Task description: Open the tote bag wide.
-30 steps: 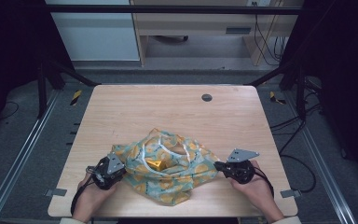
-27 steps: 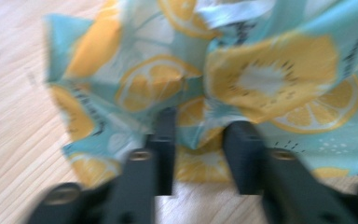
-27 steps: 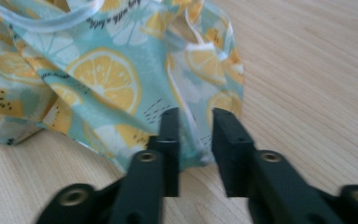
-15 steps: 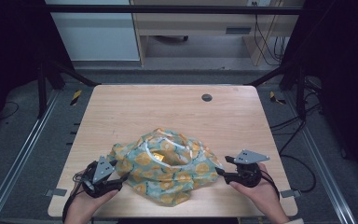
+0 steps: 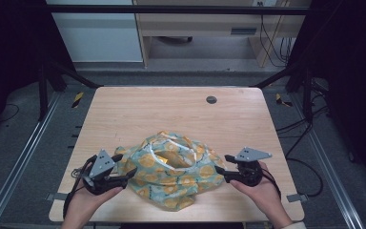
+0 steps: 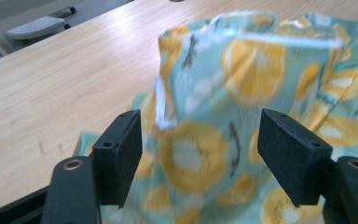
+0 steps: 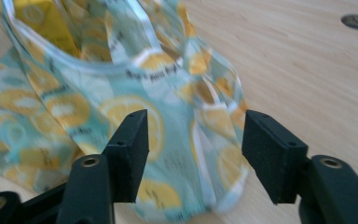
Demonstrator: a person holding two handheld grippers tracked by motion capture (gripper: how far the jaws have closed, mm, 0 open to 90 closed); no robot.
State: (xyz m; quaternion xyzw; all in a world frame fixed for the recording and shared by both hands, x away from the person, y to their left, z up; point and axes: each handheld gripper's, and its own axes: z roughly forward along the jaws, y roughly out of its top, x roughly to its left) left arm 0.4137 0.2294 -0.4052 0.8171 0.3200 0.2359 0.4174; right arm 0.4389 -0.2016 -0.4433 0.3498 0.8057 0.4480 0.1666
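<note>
Bag [image 5: 171, 174]: crumpled teal cloth with orange-slice print, white-trimmed mouth open upward, yellow lining visible inside; lies on the near half of the table [image 5: 138, 114], centred between the two grippers.

Left gripper [image 5: 124, 168]: held in the left hand [image 5: 88, 200] at the bag's left edge. Jaws wide apart; in the left gripper view [image 6: 200, 154] the cloth sits between and just beyond the pads, not pinched.

Right gripper [image 5: 223, 164]: held in the right hand [image 5: 262, 188] at the bag's right edge. Jaws wide; in the right gripper view [image 7: 196, 149] a fold of the bag [image 7: 121, 107] lies in the gap, not clamped.

Change since half a second ago: bag sits slightly nearer the person and looks flatter; both grippers remain at its sides, jaws now off the cloth.

Room: far half of the table bare apart from a small round hole [image 5: 211, 99] near the far edge. Bag close to the near edge; bare wood on both sides of it.
</note>
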